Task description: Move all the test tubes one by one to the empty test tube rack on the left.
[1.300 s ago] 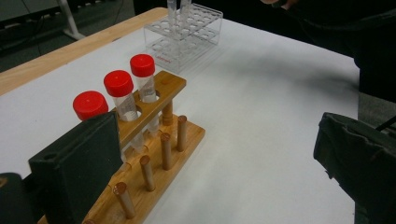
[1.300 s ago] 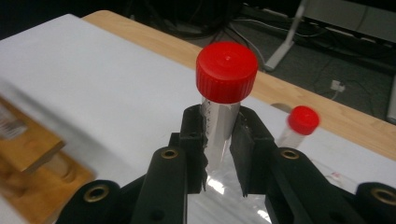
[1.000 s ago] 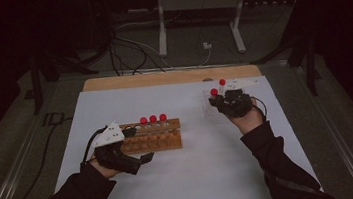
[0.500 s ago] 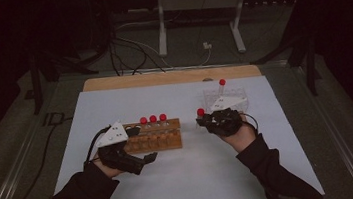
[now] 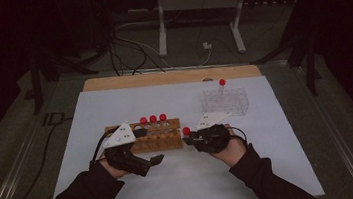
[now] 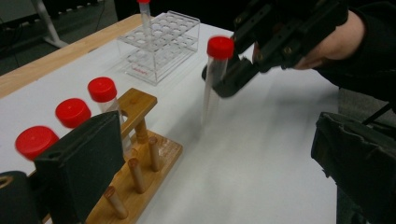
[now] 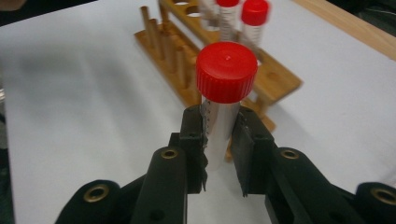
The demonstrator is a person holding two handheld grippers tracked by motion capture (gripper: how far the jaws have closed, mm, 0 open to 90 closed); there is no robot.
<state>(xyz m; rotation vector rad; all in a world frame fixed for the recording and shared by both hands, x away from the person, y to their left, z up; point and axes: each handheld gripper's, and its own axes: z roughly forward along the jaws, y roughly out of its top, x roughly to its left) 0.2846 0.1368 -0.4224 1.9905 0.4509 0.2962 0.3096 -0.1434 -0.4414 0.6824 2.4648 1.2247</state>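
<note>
Handling: clear plastic tube with red screw cap (image 7: 226, 93) is clamped below the cap by right gripper (image 7: 219, 140) jaws (light, slippery, crushable); left gripper (image 5: 136, 157) jaws stand wide.

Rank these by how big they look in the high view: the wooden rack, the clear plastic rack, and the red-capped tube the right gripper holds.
1. Wooden rack, the longest.
2. Clear plastic rack, somewhat smaller, though it sits farther from the camera, so the gap is unsure.
3. Red-capped tube in the right gripper, plainly smallest.
</note>
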